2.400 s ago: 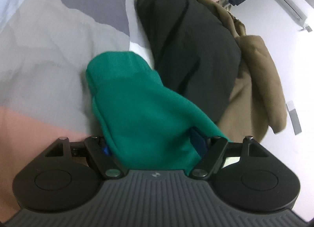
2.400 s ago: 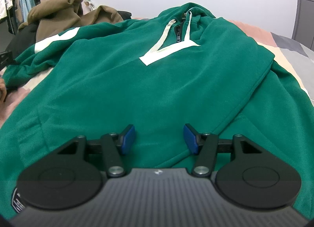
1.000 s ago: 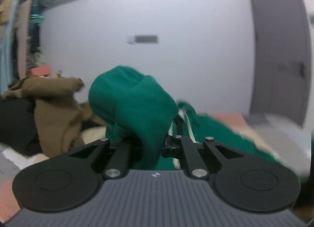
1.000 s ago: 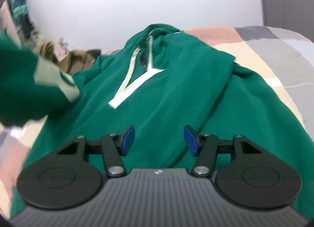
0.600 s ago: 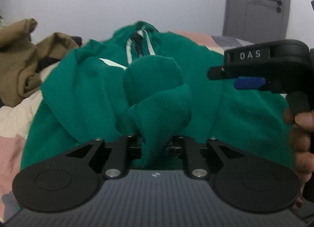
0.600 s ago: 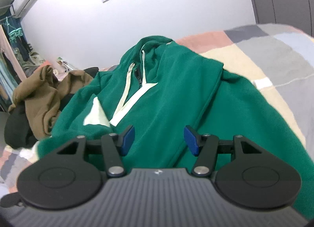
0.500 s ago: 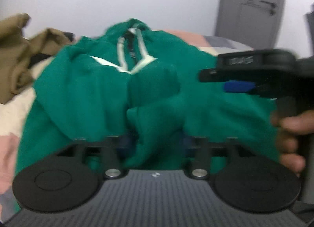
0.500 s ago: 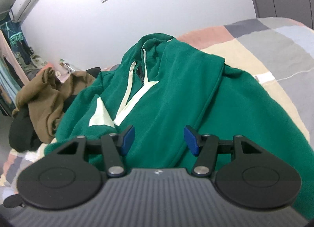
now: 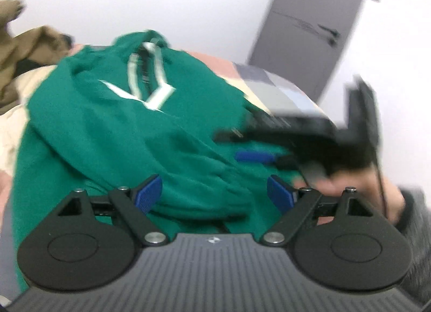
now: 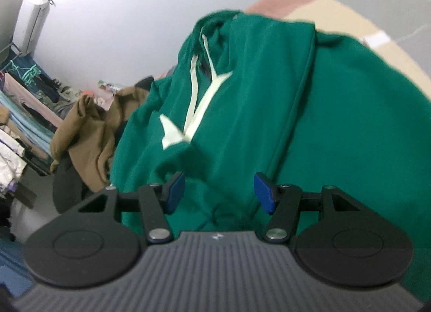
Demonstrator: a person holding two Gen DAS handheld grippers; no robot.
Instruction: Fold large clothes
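Observation:
A green hoodie (image 9: pixel 107 128) with white drawstrings lies front up on the bed, one sleeve (image 9: pixel 204 190) folded across its body. My left gripper (image 9: pixel 214 194) hovers over that sleeve with its jaws opening; the cloth lies loose between the blue pads (image 9: pixel 148 193), which do not press it. In the right wrist view the hoodie (image 10: pixel 269 112) fills the middle, and my right gripper (image 10: pixel 219 194) stands open above its lower front, gripping nothing. The right gripper (image 9: pixel 253 155) also shows blurred at the right of the left wrist view, held by a hand (image 9: pixel 350 188).
The patchwork bed cover (image 10: pixel 336 7) shows beyond the hoodie. A brown garment (image 10: pixel 89 128) and a black one (image 10: pixel 67 190) are heaped at the bed's left side. Hanging clothes (image 10: pixel 24 112) line the far left. A grey door (image 9: pixel 312 29) stands behind.
My left gripper, shut on the green sleeve a second ago, carried it over the hoodie's body, opened and let it drop there. The right gripper rolled and stayed open.

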